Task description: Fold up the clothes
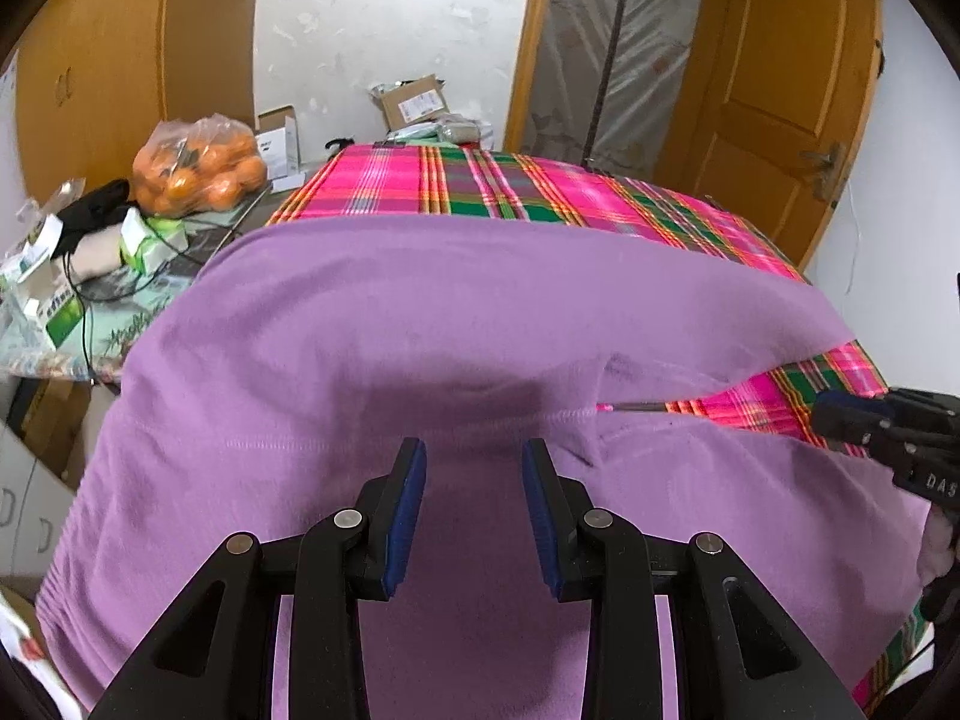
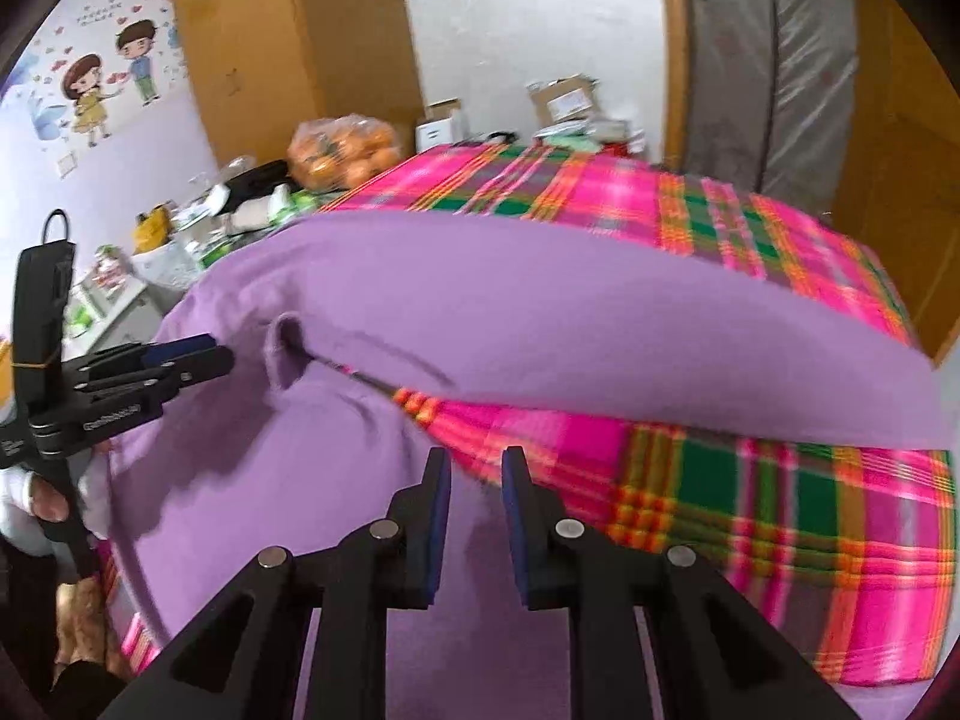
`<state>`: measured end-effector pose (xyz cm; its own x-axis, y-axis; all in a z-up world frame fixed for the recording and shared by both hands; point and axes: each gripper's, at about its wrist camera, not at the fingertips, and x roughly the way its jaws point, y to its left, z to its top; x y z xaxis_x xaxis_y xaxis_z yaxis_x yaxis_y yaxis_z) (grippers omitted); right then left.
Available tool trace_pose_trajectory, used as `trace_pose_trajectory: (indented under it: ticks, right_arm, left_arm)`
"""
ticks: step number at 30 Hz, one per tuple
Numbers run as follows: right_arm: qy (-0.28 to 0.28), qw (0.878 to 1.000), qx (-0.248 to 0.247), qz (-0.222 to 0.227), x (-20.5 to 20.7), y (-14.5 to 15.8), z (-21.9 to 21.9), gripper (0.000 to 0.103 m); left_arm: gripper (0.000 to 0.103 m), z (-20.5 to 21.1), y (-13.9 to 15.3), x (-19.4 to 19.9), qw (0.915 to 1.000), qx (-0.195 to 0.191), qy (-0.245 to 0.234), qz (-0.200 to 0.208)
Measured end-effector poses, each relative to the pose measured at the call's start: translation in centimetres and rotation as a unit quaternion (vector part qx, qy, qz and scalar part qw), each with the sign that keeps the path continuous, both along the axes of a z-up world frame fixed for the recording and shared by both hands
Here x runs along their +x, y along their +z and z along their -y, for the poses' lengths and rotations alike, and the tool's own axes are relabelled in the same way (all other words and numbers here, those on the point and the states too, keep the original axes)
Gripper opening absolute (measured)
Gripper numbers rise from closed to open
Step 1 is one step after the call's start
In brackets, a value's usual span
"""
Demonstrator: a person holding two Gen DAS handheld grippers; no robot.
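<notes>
Purple knit garment (image 1: 372, 324) spread flat across a bright pink, green and orange plaid cloth (image 1: 480, 183) covering the table, one long band of the fabric running across the far side and a second section lying nearer, with a wedge of plaid showing between them on the right (image 2: 720, 480). Small fold or pucker where the two sections meet (image 2: 288, 348).

Left gripper (image 1: 474, 456) — black frame, blue pads — hovering low over the purple fabric, jaws set apart with nothing between them, dark shadow cast just ahead on the cloth. Right gripper (image 2: 476, 468) above the near edge of the garment where purple meets plaid, jaws parted by a narrow gap, empty; right-wrist view smeared by motion blur.

Each gripper visible in the other's view — right one at the garment's right edge (image 1: 870, 420), left one at its left edge (image 2: 180, 357), held in a hand (image 2: 42, 498).

Off the table's left: clear plastic bag of oranges (image 1: 201, 165), small green-and-white cartons (image 1: 144, 240), black cable (image 1: 90, 294). Cardboard boxes (image 1: 414, 102) against the white back wall, wooden doors on either side (image 1: 774, 90).
</notes>
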<state>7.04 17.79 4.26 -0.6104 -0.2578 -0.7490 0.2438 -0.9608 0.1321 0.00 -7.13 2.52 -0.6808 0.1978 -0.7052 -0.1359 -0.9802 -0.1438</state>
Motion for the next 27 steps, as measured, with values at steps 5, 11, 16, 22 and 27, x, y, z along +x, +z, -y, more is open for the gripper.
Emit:
trace_pose_trajectory:
  ticks: [5,11,16,22,27]
  right_arm:
    - [0.071,0.997,-0.034,0.018,-1.0,-0.9,3.3,0.019]
    - [0.124,0.99,-0.045,0.057,-3.4,-2.9,7.1,0.018]
    - [0.131,0.988,-0.041,0.068,-5.8,-3.8,9.1,0.018]
    - [0.067,0.993,-0.073,0.071,-8.1,-4.1,6.4,0.003]
    - [0.059,0.992,-0.091,0.064,-6.5,-3.7,4.7,0.005]
  left_arm:
    - [0.035,0.2,-0.7,0.6,0.9999,0.0,0.01,0.008]
    - [0.035,1.0,-1.5,1.2,0.9996,0.005,0.022,0.019]
    - [0.035,1.4,-1.9,1.6,0.9994,0.013,0.025,0.022]
    - [0.035,2.5,-1.8,2.0,0.9991,0.015,0.032,0.022]
    - [0.035,6.3,-1.7,2.7,0.9965,0.02,0.079,0.019]
